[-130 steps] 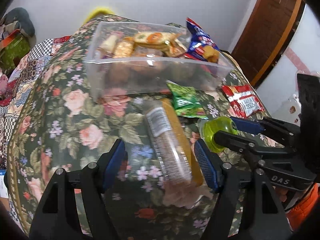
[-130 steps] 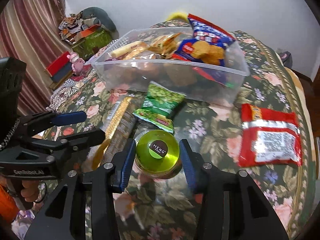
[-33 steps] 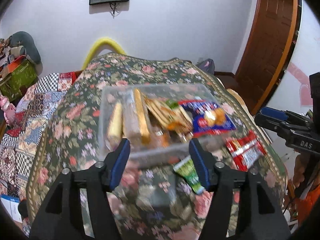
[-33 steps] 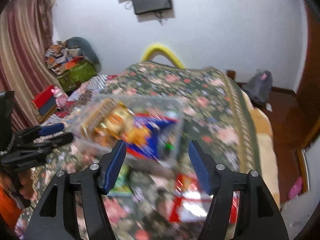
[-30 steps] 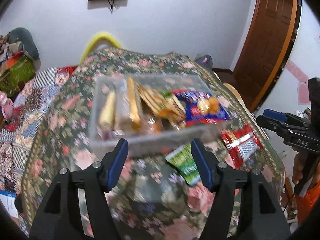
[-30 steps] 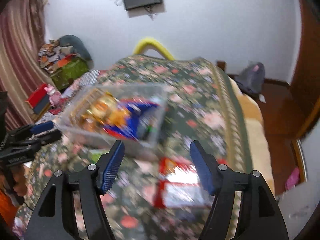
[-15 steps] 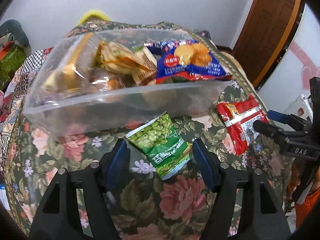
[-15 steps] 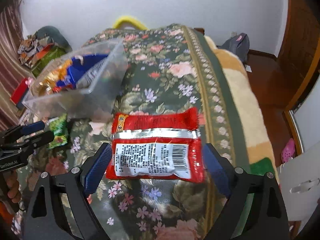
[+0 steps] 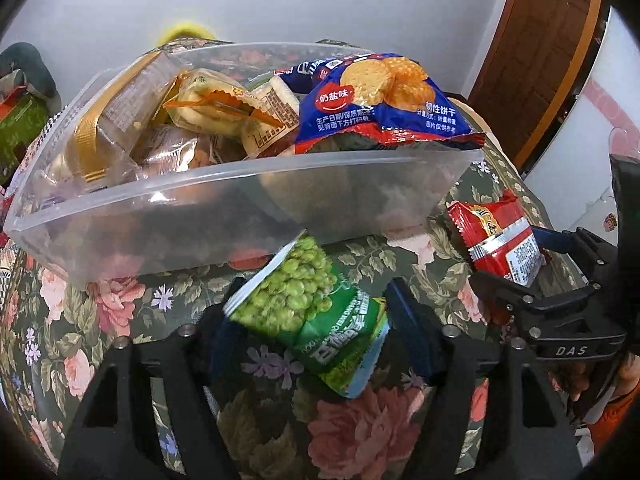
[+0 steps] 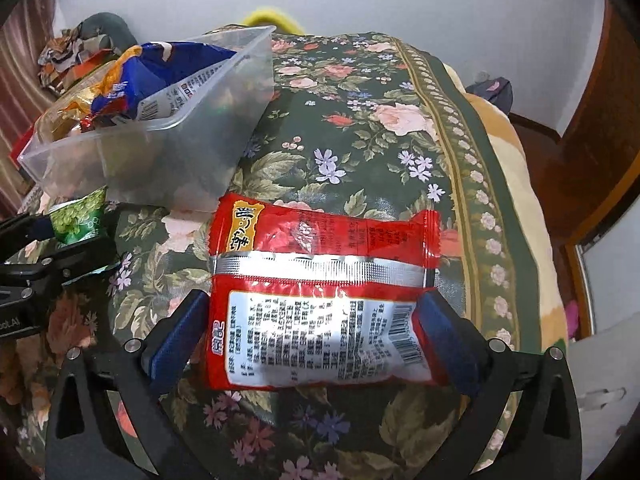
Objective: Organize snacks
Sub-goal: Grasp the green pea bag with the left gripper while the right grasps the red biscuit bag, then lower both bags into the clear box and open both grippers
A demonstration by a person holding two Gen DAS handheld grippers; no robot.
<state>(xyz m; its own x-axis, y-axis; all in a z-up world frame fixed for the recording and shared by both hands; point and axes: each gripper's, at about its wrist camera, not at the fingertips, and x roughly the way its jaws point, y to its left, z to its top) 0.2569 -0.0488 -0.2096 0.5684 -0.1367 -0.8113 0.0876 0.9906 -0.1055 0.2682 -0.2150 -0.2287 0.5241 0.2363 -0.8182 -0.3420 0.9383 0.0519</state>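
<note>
A clear plastic bin [image 9: 248,216] full of snack packets stands on the floral cloth; it also shows in the right wrist view [image 10: 168,148]. A green pea packet [image 9: 312,316] lies in front of the bin, between the fingers of my left gripper [image 9: 308,336], which touch its sides. A red packet [image 10: 320,304] lies flat between the fingers of my right gripper [image 10: 316,340], pads at its two ends. The red packet [image 9: 500,236] and right gripper [image 9: 532,264] show at the right of the left wrist view. The green packet [image 10: 78,216] and left gripper [image 10: 76,236] show at the left of the right wrist view.
The bin holds a blue cracker bag [image 9: 376,100], a gold-banded pack [image 9: 104,128] and several small wrapped snacks. The floral cloth [image 10: 360,128] covers a raised surface whose edge drops off at the right. A wooden door [image 9: 544,52] stands behind.
Both grippers dropped low to the cloth. The left came around the green pea packet, the right around the red packet, and the fingers narrowed onto them. The cookie tube and green-lidded jar are out of view.
</note>
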